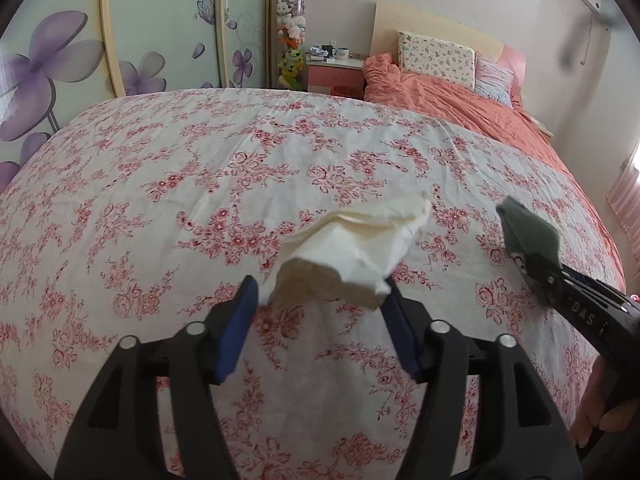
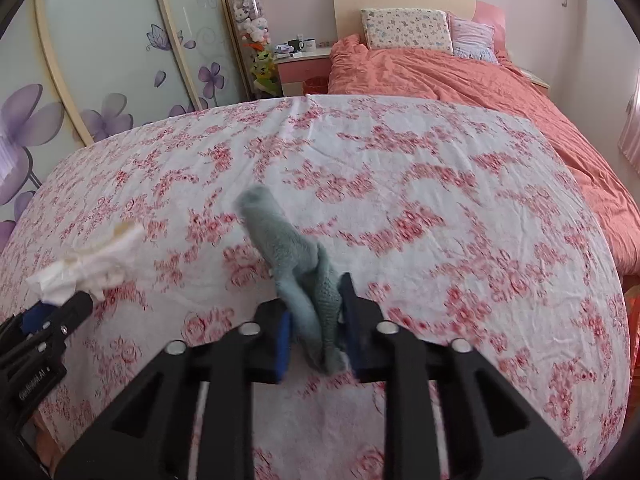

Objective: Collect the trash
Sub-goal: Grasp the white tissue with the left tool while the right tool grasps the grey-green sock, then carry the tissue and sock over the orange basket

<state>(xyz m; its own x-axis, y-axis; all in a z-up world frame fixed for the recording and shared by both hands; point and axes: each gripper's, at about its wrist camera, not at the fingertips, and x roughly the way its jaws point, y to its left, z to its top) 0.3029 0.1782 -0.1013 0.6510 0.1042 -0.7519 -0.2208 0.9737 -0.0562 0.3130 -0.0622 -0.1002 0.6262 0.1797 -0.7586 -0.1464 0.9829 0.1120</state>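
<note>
Left wrist view: my left gripper has its blue pads set wide, and a crumpled white tissue sits between their tips, running forward and to the right of them. The right pad touches the tissue's near corner; the left pad only meets its edge, so I cannot tell whether I truly pinch it or it merely lies there over the flowered bedspread. I judge the tissue nearly weightless, soft and easily torn, so the bunched near end, where the folds are thickest, is the place to take hold. Off to my right the right gripper reaches in with something grey-green at its tip.

Right wrist view: my right gripper is clamped on a grey-green cloth, a soft folded piece that stands up ahead of the pads and hangs below them. It looks limp and light, with a knitted grip that should not slip; the doubled fold between the pads is a good hold. To my left the left gripper carries the tissue at its tip, above the bedspread. No trash bin shows in either view.
</note>
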